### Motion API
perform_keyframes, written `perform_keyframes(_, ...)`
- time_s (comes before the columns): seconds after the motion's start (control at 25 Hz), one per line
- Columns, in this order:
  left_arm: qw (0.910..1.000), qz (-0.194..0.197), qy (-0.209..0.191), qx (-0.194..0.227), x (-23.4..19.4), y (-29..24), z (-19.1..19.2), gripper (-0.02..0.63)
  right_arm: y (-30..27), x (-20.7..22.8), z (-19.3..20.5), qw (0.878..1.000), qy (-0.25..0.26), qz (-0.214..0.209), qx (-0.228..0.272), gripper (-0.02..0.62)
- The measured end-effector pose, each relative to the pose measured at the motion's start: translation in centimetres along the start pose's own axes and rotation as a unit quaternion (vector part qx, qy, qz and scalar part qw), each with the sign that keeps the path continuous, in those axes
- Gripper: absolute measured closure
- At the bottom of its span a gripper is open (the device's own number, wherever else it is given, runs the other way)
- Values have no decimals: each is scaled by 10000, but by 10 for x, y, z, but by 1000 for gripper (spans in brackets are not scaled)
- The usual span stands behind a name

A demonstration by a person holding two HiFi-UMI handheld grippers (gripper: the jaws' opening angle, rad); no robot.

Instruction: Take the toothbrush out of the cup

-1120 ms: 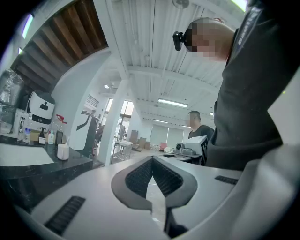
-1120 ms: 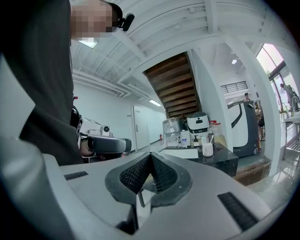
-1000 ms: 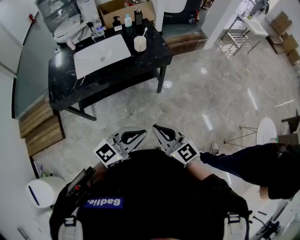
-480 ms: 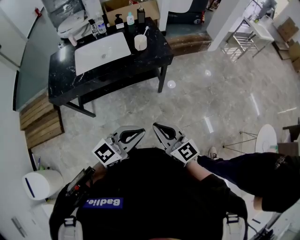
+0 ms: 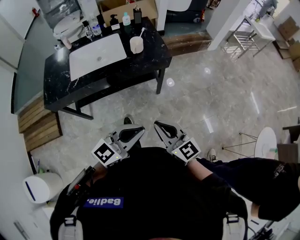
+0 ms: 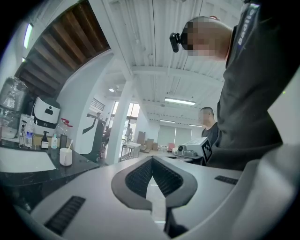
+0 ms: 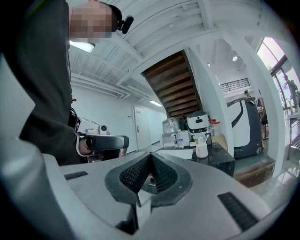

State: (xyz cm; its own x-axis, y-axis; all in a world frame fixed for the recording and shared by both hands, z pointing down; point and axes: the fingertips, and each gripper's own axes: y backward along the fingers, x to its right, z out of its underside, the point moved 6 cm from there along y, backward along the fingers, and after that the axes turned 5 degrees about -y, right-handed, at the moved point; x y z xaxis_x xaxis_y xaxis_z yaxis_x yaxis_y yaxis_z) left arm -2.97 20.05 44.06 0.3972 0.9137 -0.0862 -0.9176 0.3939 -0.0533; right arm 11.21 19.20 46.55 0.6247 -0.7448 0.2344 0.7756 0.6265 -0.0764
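Note:
A cream cup (image 5: 136, 44) stands on the black counter (image 5: 56, 82), just right of the white sink (image 5: 97, 54), with a white toothbrush (image 5: 142, 32) leaning out of it. The cup (image 6: 65, 157) and toothbrush (image 6: 70, 145) show small at the far left of the left gripper view. In the right gripper view the cup (image 7: 202, 150) sits far off, right of centre. My left gripper (image 5: 141, 131) and right gripper (image 5: 156, 124) are held close to the body, far from the counter. Both are shut with nothing between the jaws.
Several bottles (image 5: 115, 19) line the counter's back edge, with a cardboard box (image 5: 126, 7) behind. Wooden steps (image 5: 40, 124) lie left, and a white bin (image 5: 40, 187) lower left. Another person's dark sleeve (image 5: 248, 161) reaches in at the right. A metal rack (image 5: 239, 40) stands far right.
The counter has shifted a little left in the head view, and a shoe now shows on the floor ahead of the left gripper. Both grippers stay shut near the body.

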Motion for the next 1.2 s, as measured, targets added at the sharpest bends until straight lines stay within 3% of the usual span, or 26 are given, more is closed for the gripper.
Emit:
perform_keyframes(0.8,9961,849,-185,139,-244,-42,-32,597,-174,128,-51,9946,-87,1036,-15,583)
perform_keyframes(1.2,9944,1048,-34,141,-299,-47,-33,597,-223,150,-69,9931,5,1171,21,583)
